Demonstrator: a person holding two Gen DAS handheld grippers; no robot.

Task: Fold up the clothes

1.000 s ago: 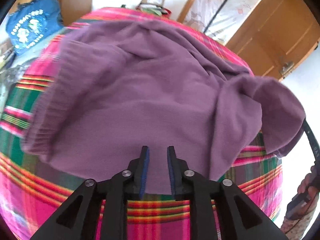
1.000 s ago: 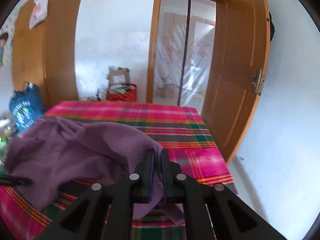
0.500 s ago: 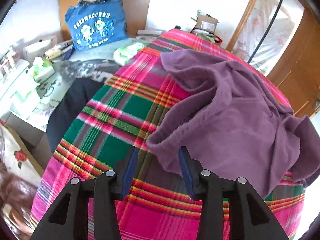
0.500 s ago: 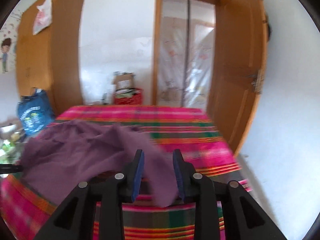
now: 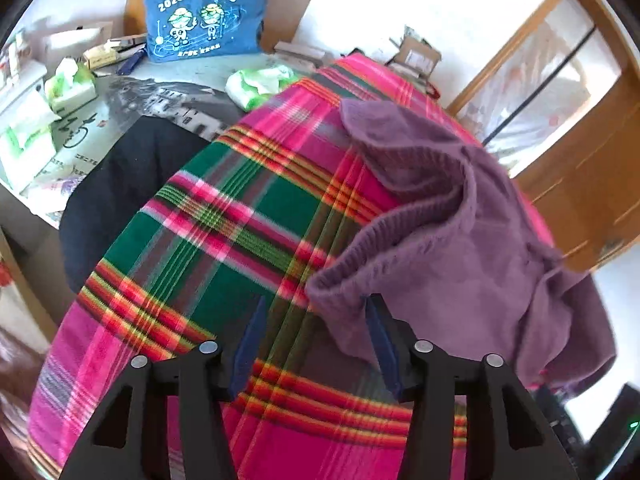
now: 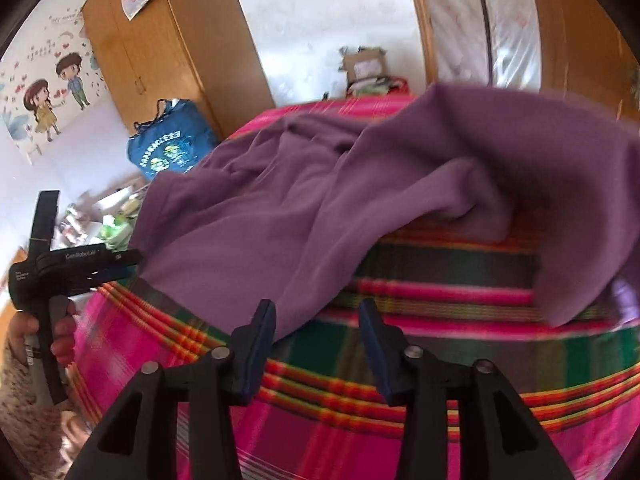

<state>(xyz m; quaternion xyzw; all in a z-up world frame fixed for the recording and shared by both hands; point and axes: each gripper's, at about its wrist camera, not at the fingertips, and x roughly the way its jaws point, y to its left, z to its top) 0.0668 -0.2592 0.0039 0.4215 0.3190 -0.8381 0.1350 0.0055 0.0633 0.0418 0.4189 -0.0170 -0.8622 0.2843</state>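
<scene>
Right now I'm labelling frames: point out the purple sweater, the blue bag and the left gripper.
purple sweater (image 5: pixel 460 240), left wrist view, its main body
blue bag (image 5: pixel 204 8), left wrist view, printed front
left gripper (image 5: pixel 312 340), left wrist view, between its open fingers

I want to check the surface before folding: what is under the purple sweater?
The purple sweater lies crumpled on a pink and green plaid blanket, which shows all around it. Anything directly beneath its folds is covered and cannot be seen.

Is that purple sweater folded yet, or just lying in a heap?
Not folded. The purple sweater lies rumpled in loose, uneven bunches on the plaid cloth; both grippers are open, holding nothing.
</scene>
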